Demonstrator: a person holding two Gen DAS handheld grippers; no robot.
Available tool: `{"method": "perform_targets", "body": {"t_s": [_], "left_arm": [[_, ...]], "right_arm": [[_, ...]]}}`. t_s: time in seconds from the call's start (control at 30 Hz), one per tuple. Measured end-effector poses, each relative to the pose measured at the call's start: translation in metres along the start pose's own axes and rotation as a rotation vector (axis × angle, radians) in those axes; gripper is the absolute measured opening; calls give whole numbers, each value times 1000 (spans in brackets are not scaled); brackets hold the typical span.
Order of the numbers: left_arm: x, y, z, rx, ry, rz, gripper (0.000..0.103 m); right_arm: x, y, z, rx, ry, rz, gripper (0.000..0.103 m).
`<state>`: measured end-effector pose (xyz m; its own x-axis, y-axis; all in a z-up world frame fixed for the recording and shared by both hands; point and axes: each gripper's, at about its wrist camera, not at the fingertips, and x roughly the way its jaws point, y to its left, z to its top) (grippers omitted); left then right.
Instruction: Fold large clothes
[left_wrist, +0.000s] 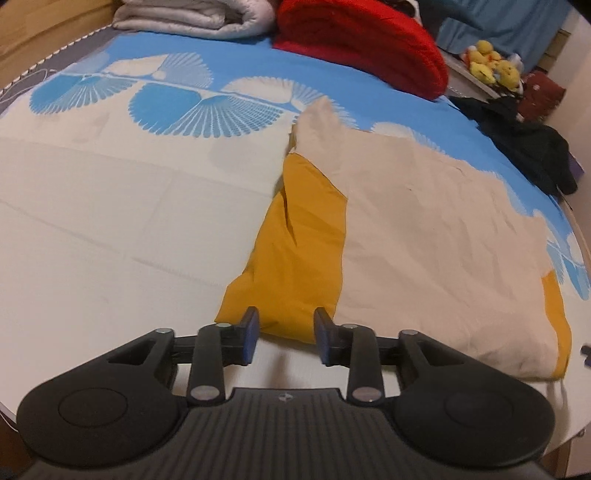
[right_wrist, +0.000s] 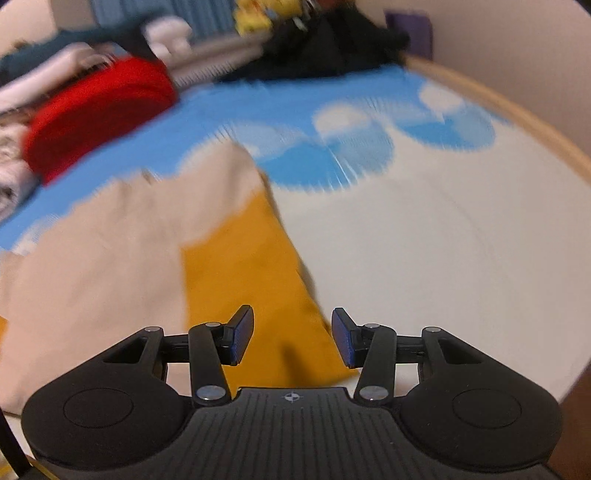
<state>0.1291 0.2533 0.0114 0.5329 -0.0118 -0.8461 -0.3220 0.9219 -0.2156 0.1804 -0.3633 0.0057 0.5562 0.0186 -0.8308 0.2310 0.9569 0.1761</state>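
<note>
My left gripper (left_wrist: 284, 334) hangs with its jaws apart over the near hem of the garment (left_wrist: 424, 236), a large beige piece with mustard-yellow panels lying on the bed sheet (left_wrist: 110, 229). The blue pads straddle the tip of the left yellow panel (left_wrist: 295, 251) without pressing on it. My right gripper (right_wrist: 292, 336) is likewise spread, its pads either side of the near corner of the other yellow panel (right_wrist: 251, 280), nothing clamped.

I judge the fold to be partly done: the garment lies spread towards the bed's near edge, with the beige cloth lapped over the yellow on both sides as though the flanks are turned in. What I read as left is to take the near hem with both claws and carry it over towards the far end (I cannot tell how many layers already sit there).

The left view is sharp and gives me the whole width of the garment, the creases, a red blanket (left_wrist: 362, 40), a grey quilt (left_wrist: 192, 18) and a dark heap of clothes (left_wrist: 524, 144) at the far edge. The right view is smeared by motion, but it alone shows the wooden bed rim (right_wrist: 517, 122) and the bare sheet beyond the garment's right flank.
</note>
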Motion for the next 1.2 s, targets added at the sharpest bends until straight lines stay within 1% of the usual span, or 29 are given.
{"method": "perform_targets", "body": {"t_s": [0.07, 0.17, 0.2, 0.23, 0.3, 0.33, 0.4, 0.47, 0.5, 0.57, 0.63, 0.73, 0.8, 0.87, 1.0, 1.1, 1.13, 1.17, 1.2], "left_arm": [[4, -3, 1, -1, 1, 10, 38], [7, -9, 4, 2, 0, 9, 39], [8, -11, 5, 1, 1, 8, 42], [11, -13, 6, -1, 2, 8, 44], [16, -15, 7, -19, 14, 4, 47], [20, -14, 7, -44, 31, -7, 50], [30, -8, 7, -125, 79, -38, 74], [42, -3, 5, -213, 141, -74, 77], [48, -2, 4, -243, 169, -85, 77], [60, -2, 2, -291, 209, -91, 77], [67, -2, 4, -318, 214, -83, 77], [78, 2, 5, -404, 219, -69, 77], [84, 8, 4, -488, 219, -68, 77], [89, 10, 2, -552, 209, -60, 77], [89, 9, 3, -607, 150, -30, 77], [88, 13, 1, -655, 120, -25, 77], [88, 14, 2, -661, 113, -24, 77], [88, 15, 3, -664, 106, -24, 74], [88, 17, 4, -665, 101, -25, 68]], "right_arm": [[14, -5, -5, 20, 34, -21, 49], [38, -10, -11, 23, 140, -77, 49], [43, -11, -13, 18, 167, -102, 49], [45, -12, -16, 17, 176, -121, 49], [44, -14, -15, 29, 156, -140, 49], [38, -14, -12, 34, 123, -147, 48], [23, -9, -7, 33, 29, -142, 48], [10, -2, -3, 36, -47, -101, 48], [3, 4, -2, 39, -82, -54, 49], [-3, 18, -1, 23, -118, 29, 49], [-10, 37, -4, -22, -148, 94, 49], [-13, 69, -6, -97, -156, 176, 49], [-15, 87, -8, -141, -153, 211, 49], [-16, 104, -8, -174, -151, 247, 49], [-18, 131, -8, -243, -135, 301, 49], [-19, 150, -14, -288, -118, 297, 49], [-18, 155, -15, -294, -112, 295, 49], [-20, 159, -18, -296, -108, 295, 49], [-20, 163, -20, -297, -106, 294, 49]]}}
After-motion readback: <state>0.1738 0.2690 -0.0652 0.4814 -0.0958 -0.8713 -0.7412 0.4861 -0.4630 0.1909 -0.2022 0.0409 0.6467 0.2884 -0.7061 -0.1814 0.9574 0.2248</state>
